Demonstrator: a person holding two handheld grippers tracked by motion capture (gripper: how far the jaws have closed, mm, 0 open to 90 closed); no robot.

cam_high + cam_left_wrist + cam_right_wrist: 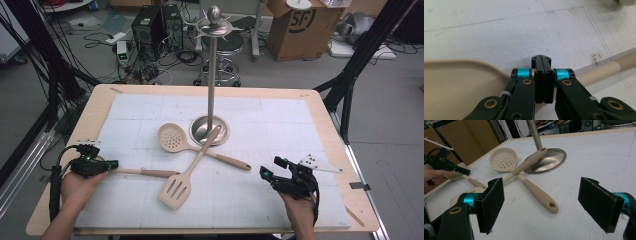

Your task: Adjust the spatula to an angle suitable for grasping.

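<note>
The left gripper (111, 163) had its jaws closed at the neck of a spoon (145, 173), while the right gripper (270, 169) rested wide open near the slotted turner (176, 190).

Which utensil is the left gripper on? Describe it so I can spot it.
From the steel stand mid-table, look to the near left edge. There the left gripper sits shut over a beige utensil lying alone, while the skimmer and slotted turner cross each other.

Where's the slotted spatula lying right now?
High view: the slotted spatula lies mid-table, near the front edge, its handle running up over the skimmer's handle onto the stand base.
</note>
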